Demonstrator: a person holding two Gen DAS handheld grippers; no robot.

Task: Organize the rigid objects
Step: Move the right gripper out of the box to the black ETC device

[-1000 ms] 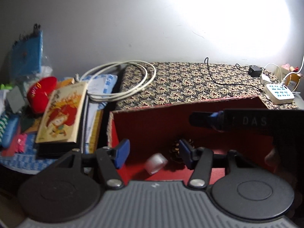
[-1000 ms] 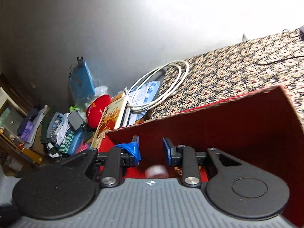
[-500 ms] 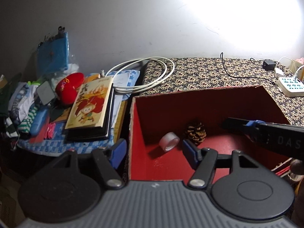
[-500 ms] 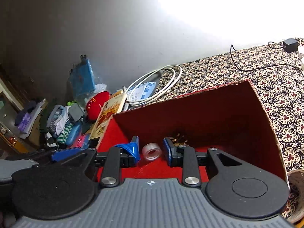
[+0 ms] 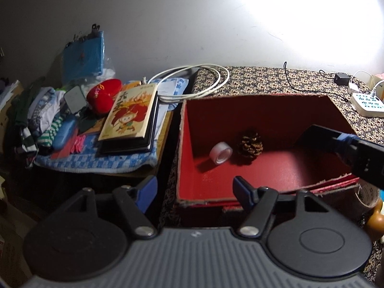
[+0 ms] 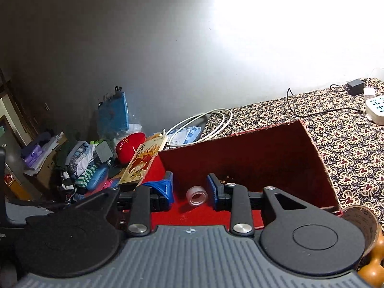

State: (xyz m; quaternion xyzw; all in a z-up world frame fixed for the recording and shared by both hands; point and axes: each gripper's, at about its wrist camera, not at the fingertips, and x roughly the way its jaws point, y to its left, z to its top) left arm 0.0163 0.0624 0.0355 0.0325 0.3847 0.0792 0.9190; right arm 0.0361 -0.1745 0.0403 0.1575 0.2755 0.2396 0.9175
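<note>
Both tools hung empty above the red box (image 5: 264, 110), where a roll of clear tape (image 5: 220, 153) and a pine cone (image 5: 249, 144) lay side by side on its floor. The left tool (image 5: 194, 189) stood spread wide, its jaws having just been opening; the right tool (image 6: 189, 189) gaped less, also just opening, nothing between its pads. The next pickup likely called for clearing the box rim first, then approaching squarely.
</note>
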